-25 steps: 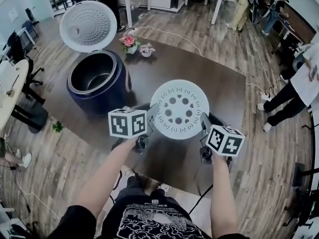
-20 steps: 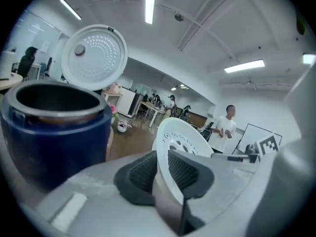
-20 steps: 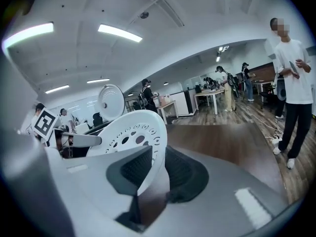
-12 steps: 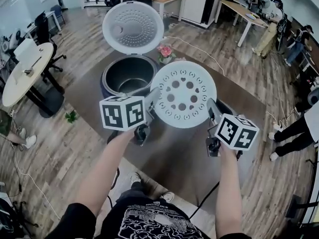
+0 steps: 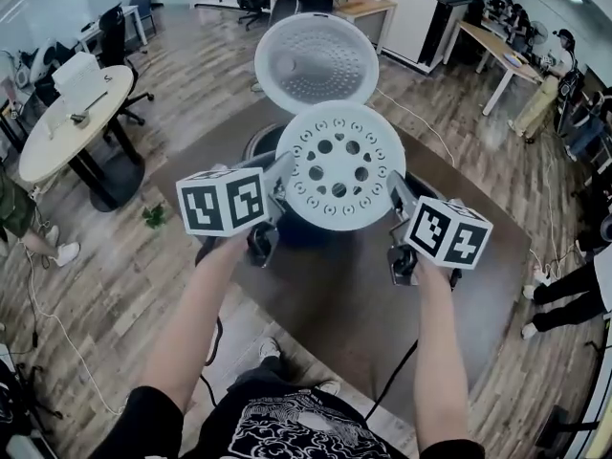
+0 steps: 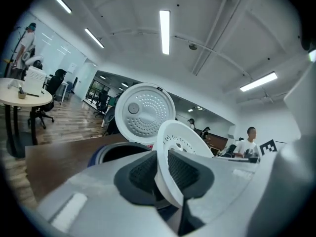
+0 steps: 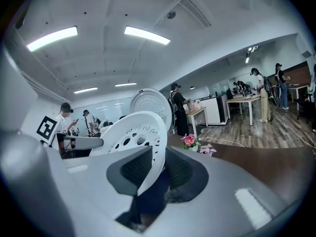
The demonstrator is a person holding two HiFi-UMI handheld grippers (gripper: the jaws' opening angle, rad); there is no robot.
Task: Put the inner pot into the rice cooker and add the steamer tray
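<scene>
Left tool (image 5: 283, 168) and right tool (image 5: 397, 191) grip steamer tray's (image 5: 339, 165) opposite edges above cooker (image 6: 116, 152).

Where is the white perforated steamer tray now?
In the head view, the white perforated steamer tray is at centre, clamped between left gripper and right gripper, hiding most of the open dark blue rice cooker.

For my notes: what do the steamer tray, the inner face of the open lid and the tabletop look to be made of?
Steamer tray: probably plastic. It is matte white, with a thin rim and cleanly moulded round holes.
Lid, inner face: pale grey and dimpled. It is likely a metal or coated plate, though the look leaves that open.
Table: dark brown, smooth and faintly glossy, perhaps laminate or veneer.
</scene>
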